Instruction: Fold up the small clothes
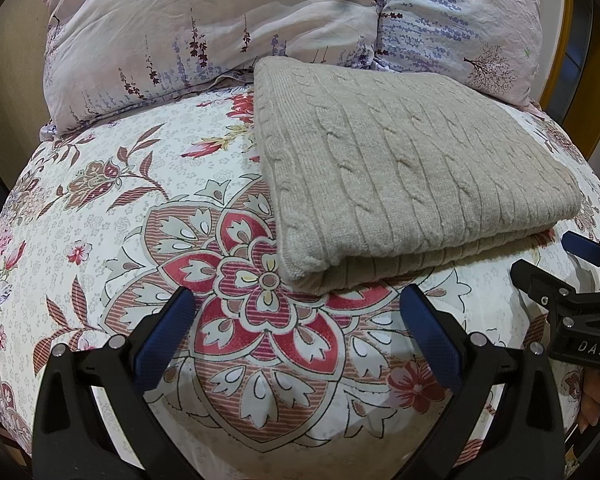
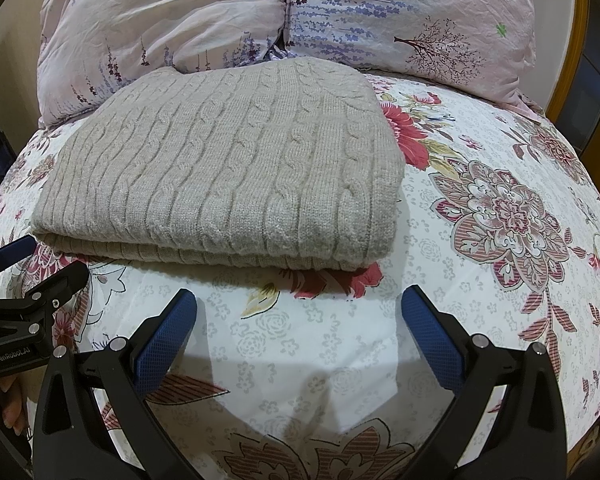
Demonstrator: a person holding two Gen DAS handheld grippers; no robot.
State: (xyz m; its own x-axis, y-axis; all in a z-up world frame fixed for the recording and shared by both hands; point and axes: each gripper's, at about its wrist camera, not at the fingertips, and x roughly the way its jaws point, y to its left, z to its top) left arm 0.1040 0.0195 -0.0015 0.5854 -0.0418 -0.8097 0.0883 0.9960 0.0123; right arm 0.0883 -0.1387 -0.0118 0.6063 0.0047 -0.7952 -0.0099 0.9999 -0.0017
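Note:
A beige cable-knit sweater (image 1: 400, 168) lies folded in a thick rectangle on the floral bedsheet (image 1: 140, 184). It also shows in the right wrist view (image 2: 228, 176). My left gripper (image 1: 300, 304) is open and empty, just short of the sweater's near left corner. My right gripper (image 2: 300, 304) is open and empty, a little in front of the sweater's near edge. The right gripper shows at the right edge of the left wrist view (image 1: 560, 268). The left gripper shows at the left edge of the right wrist view (image 2: 32, 264). Neither touches the sweater.
Two pale floral pillows (image 1: 220, 28) (image 2: 420, 20) lie at the head of the bed behind the sweater. A yellow wooden frame (image 2: 580, 40) stands at the far right. Bare sheet (image 2: 500, 200) lies to the right of the sweater.

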